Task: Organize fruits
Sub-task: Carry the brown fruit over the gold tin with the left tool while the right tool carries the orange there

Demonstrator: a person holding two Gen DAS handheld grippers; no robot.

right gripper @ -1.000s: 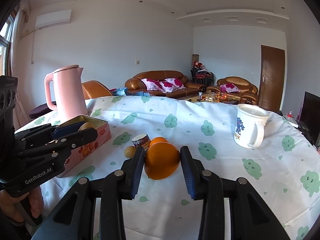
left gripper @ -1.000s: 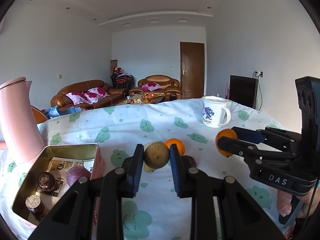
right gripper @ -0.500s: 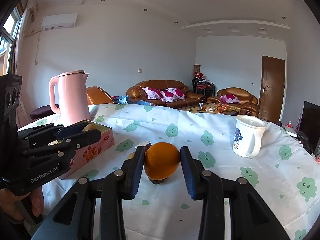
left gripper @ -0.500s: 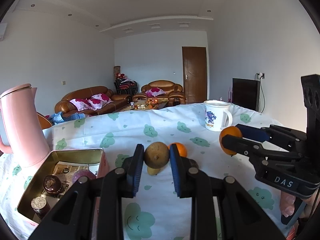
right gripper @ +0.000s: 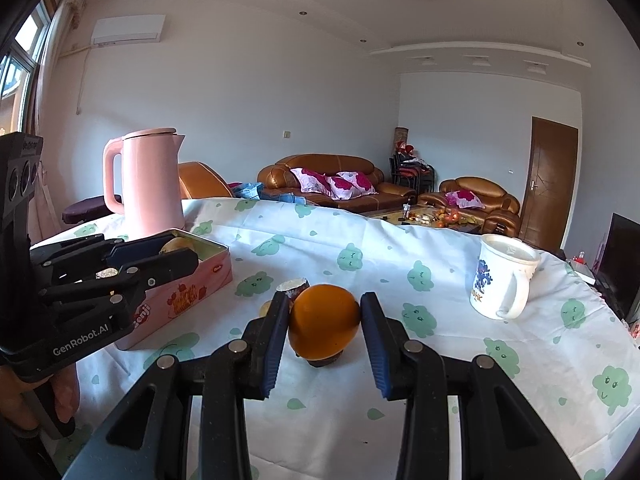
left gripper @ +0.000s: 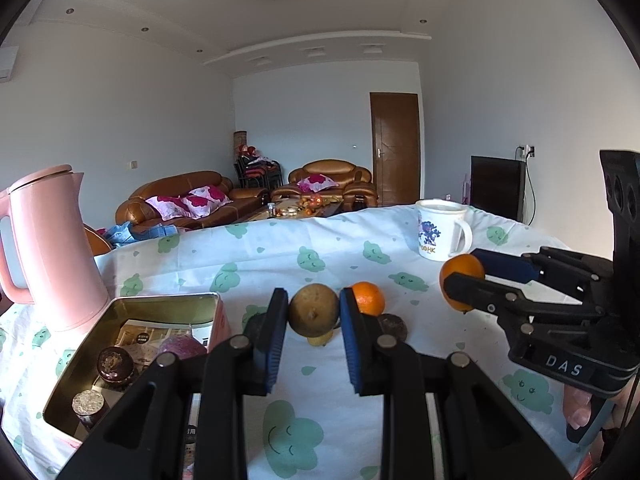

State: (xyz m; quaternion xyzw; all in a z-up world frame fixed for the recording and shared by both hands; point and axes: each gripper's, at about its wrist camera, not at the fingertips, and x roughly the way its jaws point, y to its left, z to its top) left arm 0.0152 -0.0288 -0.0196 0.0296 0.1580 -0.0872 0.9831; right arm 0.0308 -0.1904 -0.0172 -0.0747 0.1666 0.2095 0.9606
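Note:
My left gripper is shut on a round brown-green fruit, held above the table beside an open pink tin. The tin holds two dark fruits and a purple fruit. My right gripper is shut on a large orange, held over the middle of the table. Each gripper shows in the other view: the right gripper with its orange, the left gripper with its fruit over the tin. A tangerine, a dark fruit and a small yellow fruit lie on the cloth.
A tall pink kettle stands behind the tin at the left. A white mug stands at the far right of the table. A cloth with green cloud prints covers the round table. A hand holds each gripper's handle at the view edges.
Both grippers keep hold of their fruit. The views have tipped up only slightly; nothing on the table has moved.

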